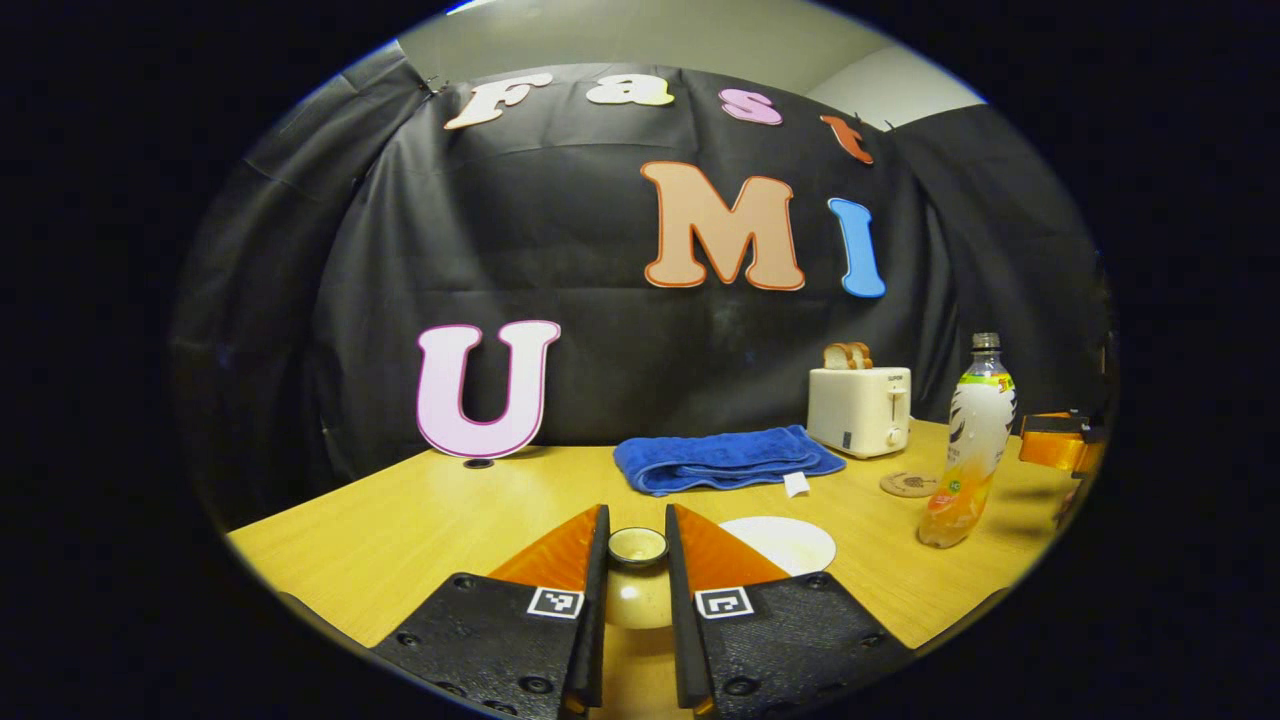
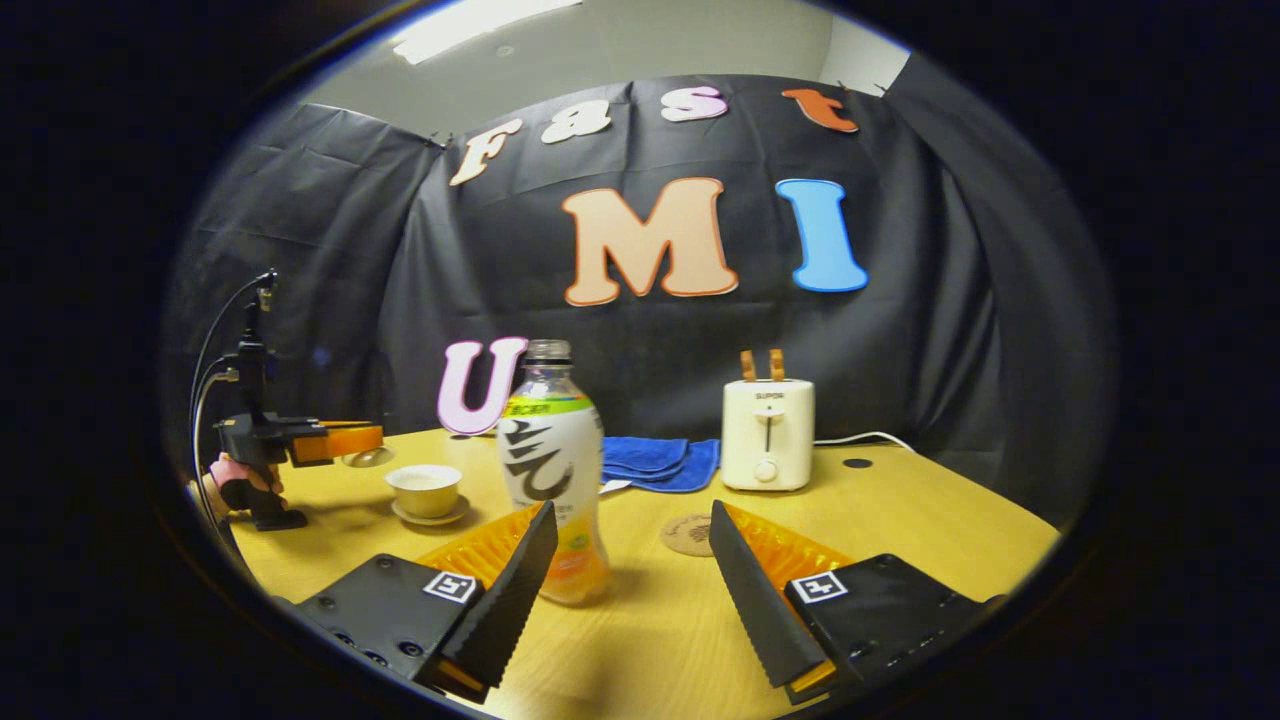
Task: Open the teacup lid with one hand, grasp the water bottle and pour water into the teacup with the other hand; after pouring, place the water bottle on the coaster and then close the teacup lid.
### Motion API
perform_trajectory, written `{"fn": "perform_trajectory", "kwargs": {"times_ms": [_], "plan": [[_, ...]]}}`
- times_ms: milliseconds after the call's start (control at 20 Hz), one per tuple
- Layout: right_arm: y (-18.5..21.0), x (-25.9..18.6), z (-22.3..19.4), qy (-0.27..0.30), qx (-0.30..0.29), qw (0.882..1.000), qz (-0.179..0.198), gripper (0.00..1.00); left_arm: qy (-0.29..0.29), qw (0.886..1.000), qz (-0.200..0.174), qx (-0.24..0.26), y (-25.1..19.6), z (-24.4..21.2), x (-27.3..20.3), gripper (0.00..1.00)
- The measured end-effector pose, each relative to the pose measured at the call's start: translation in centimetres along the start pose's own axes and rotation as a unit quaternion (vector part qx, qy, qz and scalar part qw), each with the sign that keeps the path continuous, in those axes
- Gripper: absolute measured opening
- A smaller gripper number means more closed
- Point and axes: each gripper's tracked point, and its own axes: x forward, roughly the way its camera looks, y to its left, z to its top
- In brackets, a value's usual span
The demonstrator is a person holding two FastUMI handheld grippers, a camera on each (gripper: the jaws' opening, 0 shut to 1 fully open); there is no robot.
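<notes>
Lid's off: my left gripper (image 1: 637, 560) is clamped on the cream ceramic teacup lid (image 1: 638, 546), held above the open teacup (image 2: 424, 489). My right gripper (image 2: 632, 560), fingers wide apart, faces the clear plastic water bottle (image 2: 552, 470), ungrasped mid-tabletop. Pouring, the round cork coaster (image 2: 688, 533) and closing remain.

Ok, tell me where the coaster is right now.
In the right gripper view the coaster lies bare on the table, just right of the water bottle and in front of the toaster.
</notes>
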Motion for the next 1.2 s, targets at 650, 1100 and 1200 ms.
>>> {"fn": "perform_trajectory", "kwargs": {"times_ms": [650, 1100, 1200], "plan": [[4.2, 5.2, -2.7, 0.08, -0.005, 0.997, 0.012, 0.97, 0.001, 0.999, 0.055, 0.002, 3.4, -0.2, -1.5, 0.26], [3.4, 6.6, -3.4, 0.109, -0.026, 0.992, -0.049, 0.63, 0.0, 0.998, 0.061, 0.002, 4.5, -0.1, -1.7, 0.26], [3.0, 6.6, -3.2, 0.116, -0.063, 0.989, -0.062, 0.63, 0.001, 0.998, 0.064, 0.002, 4.7, -0.2, -1.8, 0.25]]}}
